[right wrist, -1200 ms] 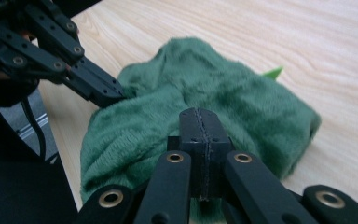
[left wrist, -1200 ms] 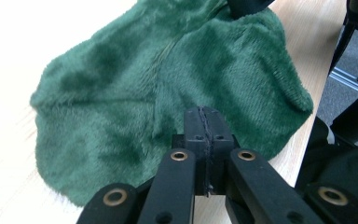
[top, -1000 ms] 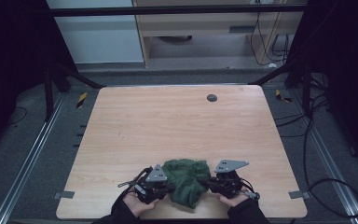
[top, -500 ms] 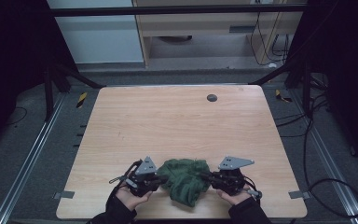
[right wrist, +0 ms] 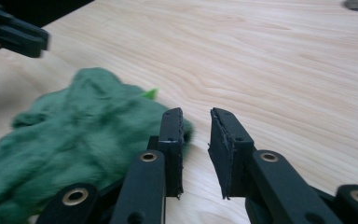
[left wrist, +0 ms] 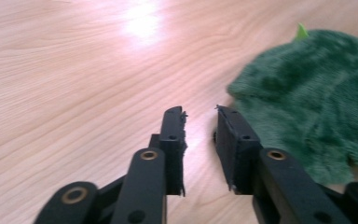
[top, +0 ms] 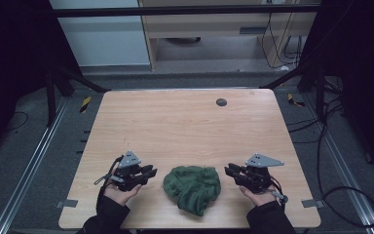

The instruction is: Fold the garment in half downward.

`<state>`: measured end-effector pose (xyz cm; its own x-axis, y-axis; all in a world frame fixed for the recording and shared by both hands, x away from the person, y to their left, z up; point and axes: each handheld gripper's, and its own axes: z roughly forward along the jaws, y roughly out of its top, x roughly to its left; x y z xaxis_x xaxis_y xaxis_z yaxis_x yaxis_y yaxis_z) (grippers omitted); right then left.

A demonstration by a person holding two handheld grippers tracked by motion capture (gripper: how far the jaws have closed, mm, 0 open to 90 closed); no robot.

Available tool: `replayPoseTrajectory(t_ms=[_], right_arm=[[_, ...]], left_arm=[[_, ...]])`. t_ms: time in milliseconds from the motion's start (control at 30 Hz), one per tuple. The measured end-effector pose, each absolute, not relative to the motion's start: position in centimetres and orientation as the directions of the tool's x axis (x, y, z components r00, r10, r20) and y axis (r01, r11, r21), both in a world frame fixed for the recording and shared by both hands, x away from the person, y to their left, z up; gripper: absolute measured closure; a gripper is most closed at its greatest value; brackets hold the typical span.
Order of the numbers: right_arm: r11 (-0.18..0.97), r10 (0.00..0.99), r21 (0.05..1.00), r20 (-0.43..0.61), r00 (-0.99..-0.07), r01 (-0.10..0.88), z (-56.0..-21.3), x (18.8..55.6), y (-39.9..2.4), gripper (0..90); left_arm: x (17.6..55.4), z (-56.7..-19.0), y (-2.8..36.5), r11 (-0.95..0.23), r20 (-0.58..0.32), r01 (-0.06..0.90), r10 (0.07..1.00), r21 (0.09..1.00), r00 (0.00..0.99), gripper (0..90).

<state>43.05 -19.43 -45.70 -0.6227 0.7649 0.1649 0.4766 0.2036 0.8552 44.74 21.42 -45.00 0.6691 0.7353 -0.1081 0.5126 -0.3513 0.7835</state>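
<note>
A crumpled dark green fleecy cloth [top: 193,188] lies bunched on the wooden table's near edge.

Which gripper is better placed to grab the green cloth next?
Left, marginally. The left gripper sits slightly nearer the green cloth than the right gripper. Both are open, empty and apart from it.

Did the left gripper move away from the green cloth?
Yes. The left gripper slid left along the table's near edge, off the green cloth. Its jaws have just been opening, with nothing between them.
</note>
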Motion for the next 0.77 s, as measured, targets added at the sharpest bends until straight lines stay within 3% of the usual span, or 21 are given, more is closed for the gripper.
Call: replayPoseTrajectory(t_ms=[267, 633, 767], right_arm=[[0.174, 0.826, 0.851, 0.147, -0.544, 0.496, -45.9, 43.5, -21.8, 65.7], [0.159, 0.903, 0.836, 0.092, -0.42, 0.526, -47.0, 44.2, -24.4, 48.1], [0.155, 0.916, 0.831, 0.081, -0.392, 0.534, -47.2, 44.2, -24.9, 46.3]], left_arm=[[45.4, -45.8, 23.8, -0.343, -0.083, 0.525, 0.773, 0.779, 0.629, 55.7], [46.3, -46.1, 27.5, -0.279, -0.074, 0.549, 0.842, 0.788, 0.534, 40.3], [46.6, -46.3, 28.2, -0.261, -0.073, 0.559, 0.86, 0.787, 0.504, 35.7]])
